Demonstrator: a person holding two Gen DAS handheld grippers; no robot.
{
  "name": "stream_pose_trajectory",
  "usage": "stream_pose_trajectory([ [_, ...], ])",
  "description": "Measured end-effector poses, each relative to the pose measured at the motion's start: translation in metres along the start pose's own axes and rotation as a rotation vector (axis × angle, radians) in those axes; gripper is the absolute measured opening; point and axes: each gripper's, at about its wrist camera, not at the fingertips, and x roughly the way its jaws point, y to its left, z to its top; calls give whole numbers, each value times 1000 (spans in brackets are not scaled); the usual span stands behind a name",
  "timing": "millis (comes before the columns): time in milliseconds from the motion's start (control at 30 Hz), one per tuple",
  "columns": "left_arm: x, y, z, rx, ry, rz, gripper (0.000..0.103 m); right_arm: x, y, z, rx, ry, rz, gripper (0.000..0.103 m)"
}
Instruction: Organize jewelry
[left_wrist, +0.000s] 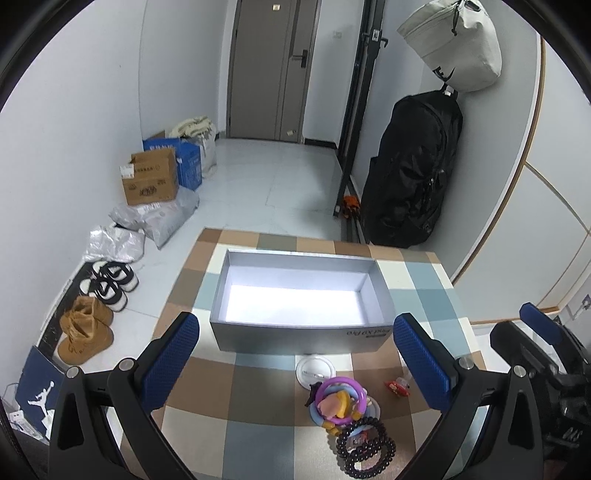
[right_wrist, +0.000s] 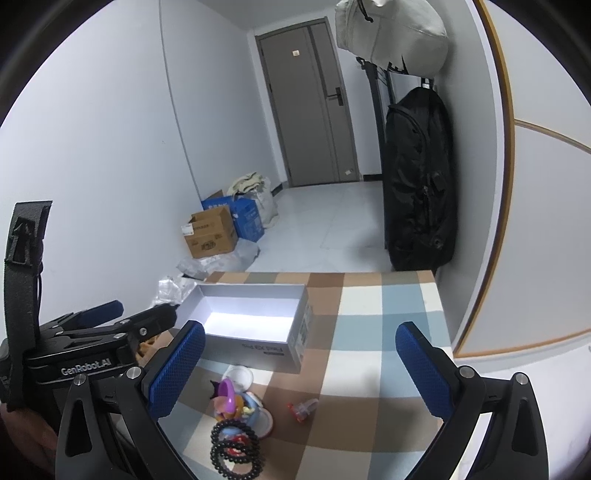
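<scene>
Left gripper (left_wrist: 295, 360) spread wide, nothing between its blue pads (left_wrist: 173, 360), hovering above the table (left_wrist: 236, 402) just short of the box (left_wrist: 295, 334). Right gripper (right_wrist: 301, 365) likewise wide open and empty, above the table's near right part, pads (right_wrist: 424, 373) clear of everything. Seen from the right wrist, left gripper's body at the far left, marked GenRobot.AI, with a black strap (right_wrist: 22, 266) rising from it.

Grey box open, lid off, bare inside, set on the checked cloth toward the far left of the table, lettering on its near wall upside down.

Jewelry heaped in front of the box, on the cloth, apart from it: two black bead bracelets (left_wrist: 364, 446) nearest the cameras, overlapping each other; touching them, a pile of rings (left_wrist: 338, 400) in purple, yellow and light blue, with a pink piece on top; behind the pile, a small round white lid or dish (left_wrist: 314, 371), partly covered by it. Well to the right of the heap, a small red trinket (left_wrist: 397, 386), lying alone, perhaps a clip, too small to tell.

Beyond the table: door (left_wrist: 273, 70), black backpack (left_wrist: 413, 170) hung on the right wall under a pale bag (left_wrist: 454, 40), cartons (left_wrist: 151, 177) and shoes (left_wrist: 110, 280) along the left wall
</scene>
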Motion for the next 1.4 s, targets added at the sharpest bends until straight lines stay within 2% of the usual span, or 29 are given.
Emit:
stream_pose_trajectory([
  [167,15,7,-6,-15,80,-46,102,10,-14,-2,82,66,-5,103],
  [367,33,5,-25,1,222,-156,102,13,-18,-2,102,92,17,103],
  [433,40,0,-31,33,252,-160,102,13,-21,0,117,98,25,103],
  [533,51,-5,-35,72,270,-117,101,17,-25,2,138,111,38,103],
  [567,56,-5,-36,74,283,-129,101,19,-26,3,156,120,53,103],
  [633,61,-4,-38,72,302,-135,90,22,-29,2,196,131,81,103],
  [800,69,3,-37,12,361,-206,87,24,-28,3,192,131,90,99],
  [867,73,3,-39,2,390,-234,82,26,-28,2,191,137,89,99],
  [933,76,1,-41,1,411,-257,67,29,-28,2,198,146,99,97],
  [1067,75,1,-41,-9,424,-308,48,30,-28,1,203,154,104,96],
  [1167,72,2,-40,3,424,-314,47,31,-27,1,203,157,111,96],
  [1400,70,19,-26,-81,415,-366,46,33,-27,-1,209,164,111,96],
])
